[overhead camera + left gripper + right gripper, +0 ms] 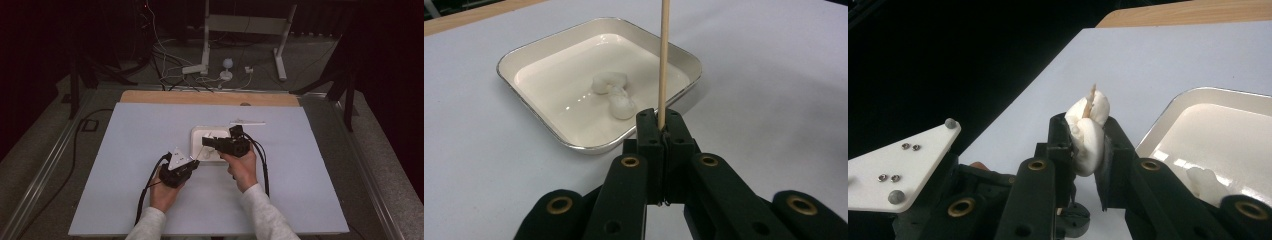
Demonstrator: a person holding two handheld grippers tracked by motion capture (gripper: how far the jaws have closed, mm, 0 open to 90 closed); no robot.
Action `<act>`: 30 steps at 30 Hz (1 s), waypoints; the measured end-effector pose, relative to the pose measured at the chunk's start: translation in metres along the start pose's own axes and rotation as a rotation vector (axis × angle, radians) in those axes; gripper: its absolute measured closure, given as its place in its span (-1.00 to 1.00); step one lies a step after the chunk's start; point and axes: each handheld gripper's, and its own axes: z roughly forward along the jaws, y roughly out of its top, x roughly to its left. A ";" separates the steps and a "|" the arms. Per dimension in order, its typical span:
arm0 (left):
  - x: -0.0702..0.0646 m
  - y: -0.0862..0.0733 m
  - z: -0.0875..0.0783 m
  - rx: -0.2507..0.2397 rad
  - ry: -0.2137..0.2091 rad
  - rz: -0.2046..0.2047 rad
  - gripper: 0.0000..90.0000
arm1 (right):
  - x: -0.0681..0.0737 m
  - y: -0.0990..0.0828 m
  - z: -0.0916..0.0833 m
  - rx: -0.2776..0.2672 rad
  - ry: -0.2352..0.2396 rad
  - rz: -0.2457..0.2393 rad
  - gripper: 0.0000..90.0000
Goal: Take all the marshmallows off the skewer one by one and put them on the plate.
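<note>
My left gripper (661,122) is shut on a thin wooden skewer (664,60) that stands upright from its tips. Beyond it lies a white square tray (574,70) with two or three soft white lumps (616,97) stuck together on its floor. My right gripper (1083,127) is shut on another soft white lump (1088,142), and a skewer tip (1092,95) pokes out of its top. In the high view the left gripper (194,162) sits at the tray's (200,132) near left corner, and the right gripper (206,142) reaches over the tray from the right.
A pale mat (125,150) covers the table, with a wooden strip (210,97) along its far edge. A thin white strip (247,122) lies just behind the tray. The left gripper's grey plate (903,165) sits close beside my right jaws. Stands and cables crowd the floor beyond.
</note>
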 end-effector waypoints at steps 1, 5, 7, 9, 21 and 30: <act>0.000 0.000 -0.001 0.001 0.002 0.005 1.00 | -0.001 0.000 -0.001 -0.001 0.002 0.003 0.77; -0.001 -0.003 0.000 0.025 0.043 0.048 1.00 | -0.003 0.005 -0.007 -0.045 -0.002 0.019 0.78; -0.002 -0.008 0.002 0.072 0.069 0.083 1.00 | -0.005 0.012 -0.018 -0.108 0.001 0.039 0.80; 0.000 -0.009 0.002 0.061 0.060 0.052 1.00 | -0.007 0.023 -0.032 -0.137 0.002 0.036 0.80; 0.006 -0.004 -0.003 0.022 0.032 -0.013 1.00 | -0.015 0.029 -0.039 -0.084 -0.084 -0.037 0.77; 0.012 -0.003 -0.007 -0.011 0.011 -0.068 1.00 | -0.025 0.021 -0.028 -0.042 -0.138 -0.049 0.74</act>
